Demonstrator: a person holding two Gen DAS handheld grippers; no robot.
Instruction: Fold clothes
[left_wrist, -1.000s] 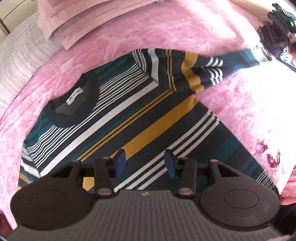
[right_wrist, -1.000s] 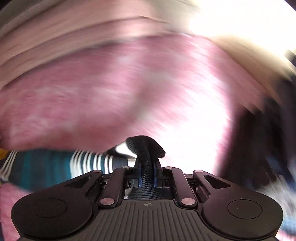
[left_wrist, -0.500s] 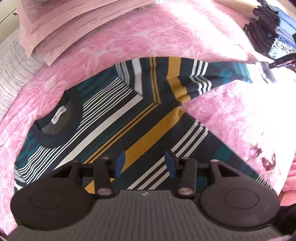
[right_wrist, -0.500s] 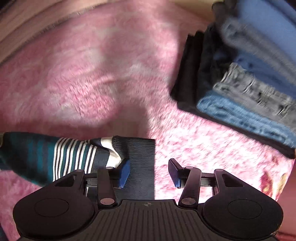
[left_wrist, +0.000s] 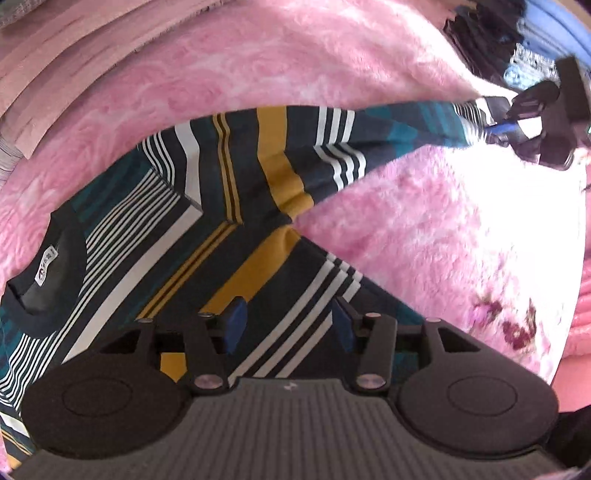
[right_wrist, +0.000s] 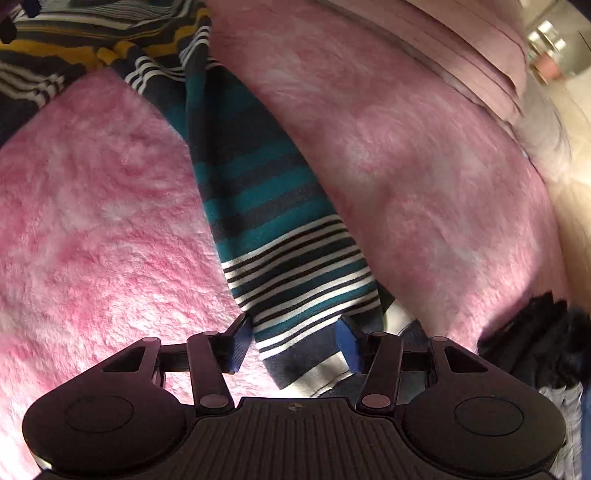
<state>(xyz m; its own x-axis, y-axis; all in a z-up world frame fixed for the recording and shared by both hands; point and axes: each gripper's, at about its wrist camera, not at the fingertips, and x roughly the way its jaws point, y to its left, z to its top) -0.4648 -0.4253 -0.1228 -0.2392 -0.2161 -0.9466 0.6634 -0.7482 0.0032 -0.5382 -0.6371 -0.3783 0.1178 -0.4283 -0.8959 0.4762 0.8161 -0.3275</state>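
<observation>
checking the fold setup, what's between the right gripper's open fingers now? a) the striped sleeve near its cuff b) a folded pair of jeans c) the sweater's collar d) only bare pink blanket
a: in the right wrist view the right gripper is open, and the striped sleeve lies flat on the pink blanket, running between its fingers.

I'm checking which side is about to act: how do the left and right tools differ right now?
The left tool hovers over the striped sweater's body; the right tool sits at the cuff of its outstretched sleeve. The sleeve end lies between the right tool's fingers; only flat fabric shows beyond the left's. Both are open, gripping nothing.
</observation>
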